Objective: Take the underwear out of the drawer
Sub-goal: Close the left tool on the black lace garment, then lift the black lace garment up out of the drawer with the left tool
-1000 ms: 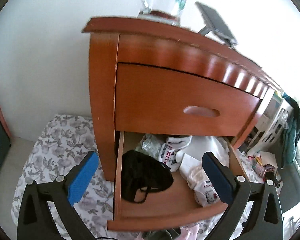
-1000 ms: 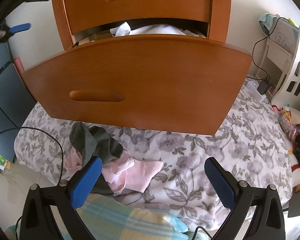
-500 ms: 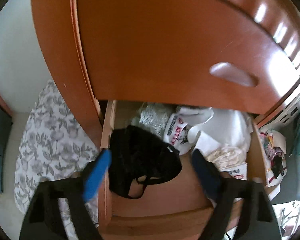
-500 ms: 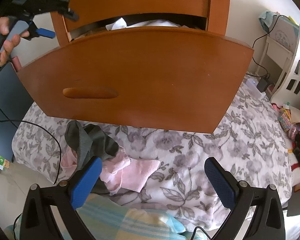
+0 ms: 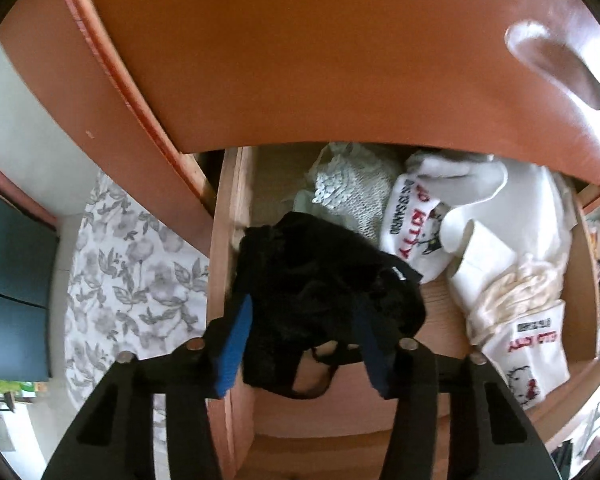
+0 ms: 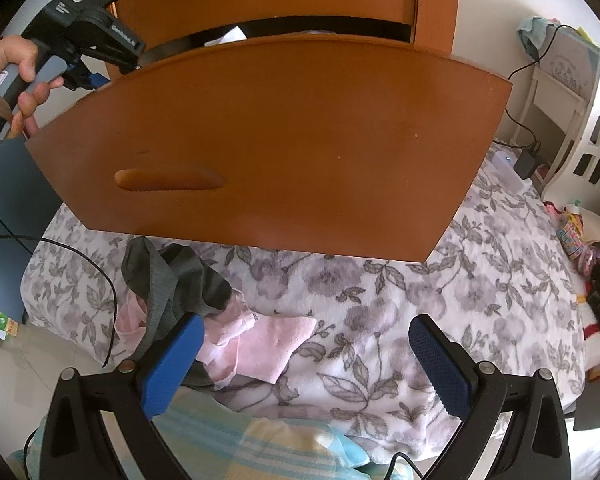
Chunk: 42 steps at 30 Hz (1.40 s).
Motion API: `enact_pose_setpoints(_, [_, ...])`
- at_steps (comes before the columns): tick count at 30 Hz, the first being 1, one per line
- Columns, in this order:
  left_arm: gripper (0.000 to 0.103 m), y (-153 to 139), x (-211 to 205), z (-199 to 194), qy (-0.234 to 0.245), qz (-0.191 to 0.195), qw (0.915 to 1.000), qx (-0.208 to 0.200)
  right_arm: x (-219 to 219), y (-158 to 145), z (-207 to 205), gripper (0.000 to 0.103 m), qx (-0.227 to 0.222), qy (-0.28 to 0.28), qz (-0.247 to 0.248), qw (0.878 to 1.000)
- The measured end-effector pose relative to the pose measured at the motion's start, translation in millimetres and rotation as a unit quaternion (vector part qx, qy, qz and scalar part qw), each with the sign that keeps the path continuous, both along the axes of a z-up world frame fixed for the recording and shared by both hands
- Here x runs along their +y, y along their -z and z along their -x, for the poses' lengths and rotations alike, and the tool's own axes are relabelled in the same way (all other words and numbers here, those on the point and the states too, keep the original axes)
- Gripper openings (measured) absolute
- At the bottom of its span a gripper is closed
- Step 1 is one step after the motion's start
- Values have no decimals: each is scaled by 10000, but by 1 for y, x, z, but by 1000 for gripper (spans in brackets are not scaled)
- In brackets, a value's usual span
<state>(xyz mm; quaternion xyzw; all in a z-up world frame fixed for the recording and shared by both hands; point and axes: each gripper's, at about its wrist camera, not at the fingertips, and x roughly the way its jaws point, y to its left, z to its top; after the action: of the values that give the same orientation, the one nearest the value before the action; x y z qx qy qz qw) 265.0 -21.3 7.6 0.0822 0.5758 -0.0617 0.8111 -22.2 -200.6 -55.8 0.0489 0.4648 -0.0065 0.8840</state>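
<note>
The left wrist view looked down into the open drawer. The black underwear lay at the left side of the drawer, on its wooden floor. The left gripper was low over it, with its 2 blue fingers partly spread, 1 on each side of the black cloth. I could not tell if they were squeezing it. Beside the underwear lay a pale knitted cloth and white socks with red and black writing. The red letters read "KITTY" and the small black ones looked like "SANRIO". Another white sock at the right showed more red letters, too blurry to read.

The right wrist view did not show the inside of the drawer at all. It showed the drawer's wide wooden front from outside, with a long handle. Under it was a flowered blanket with a grey cloth and a pink cloth lying on it. The right gripper hung over the blanket with its fingers wide apart and nothing between them. At the top left a hand held the other gripper by its handle, at the drawer's top edge. White writing on that tool was too small to read. A striped yellow and blue cloth lay at the bottom.
</note>
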Motion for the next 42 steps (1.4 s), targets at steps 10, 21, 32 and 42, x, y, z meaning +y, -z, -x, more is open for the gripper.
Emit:
enact_pose_setpoints(10, [9, 16, 11, -8, -142, -226, 9996, 38, 1, 1, -1, 103, 15, -11, 17, 10000])
enact_pose_setpoints(21, [7, -6, 15, 12, -27, 467, 9986, -259, -2, -3, 3, 103, -21, 36, 46, 10000])
enact_pose_setpoints(32, [6, -39, 26, 56, 102, 1497, 9864, -677, 1, -16, 11, 103, -141, 44, 20, 9999])
enact_pose_setpoints(42, [6, -77, 32, 101, 284, 2066, 9713, -1140, 7, -26, 19, 103, -274, 20, 5, 9996])
